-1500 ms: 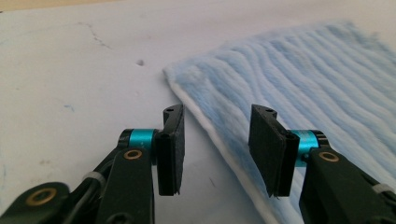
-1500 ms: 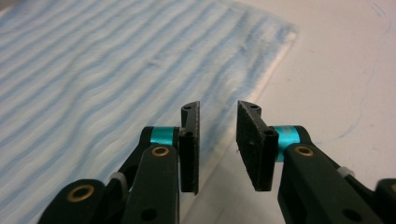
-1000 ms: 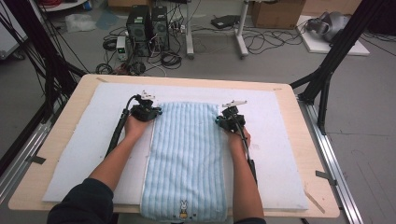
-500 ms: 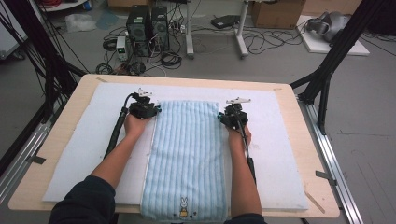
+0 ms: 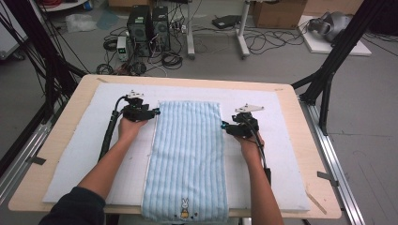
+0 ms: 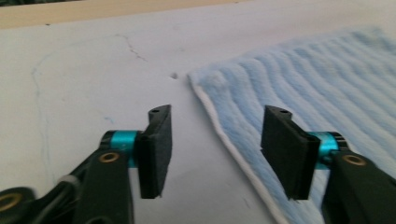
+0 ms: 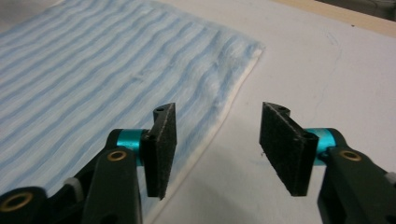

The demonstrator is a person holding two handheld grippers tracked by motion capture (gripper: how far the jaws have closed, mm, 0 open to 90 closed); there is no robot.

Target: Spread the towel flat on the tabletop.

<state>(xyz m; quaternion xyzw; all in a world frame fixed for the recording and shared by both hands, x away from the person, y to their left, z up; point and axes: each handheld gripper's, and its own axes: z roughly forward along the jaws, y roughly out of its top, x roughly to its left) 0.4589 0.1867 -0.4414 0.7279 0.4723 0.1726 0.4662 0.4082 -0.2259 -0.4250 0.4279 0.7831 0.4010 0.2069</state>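
A light blue striped towel (image 5: pixel 188 154) lies flat along the middle of the white mat (image 5: pixel 70 154), its rabbit-printed end hanging over the near table edge. My left gripper (image 5: pixel 155 112) is at the towel's left edge near the far corner, open, its jaws straddling the white-trimmed hem of the towel (image 6: pixel 327 88). My right gripper (image 5: pixel 223 126) sits open at the right edge, a little nearer than the far right corner. In the right gripper view the towel (image 7: pixel 93 70) hem runs between the jaws, with nothing pinched.
The mat covers most of the wooden table (image 5: pixel 300 103). Black frame posts (image 5: pixel 328 70) stand at the right and left of the table. Computer towers (image 5: pixel 145 23) and cables lie on the floor beyond the far edge.
Both grippers have let go of the towel's far corners and slid outward to its side edges. The right gripper has drawn back toward me. The towel lies flat.
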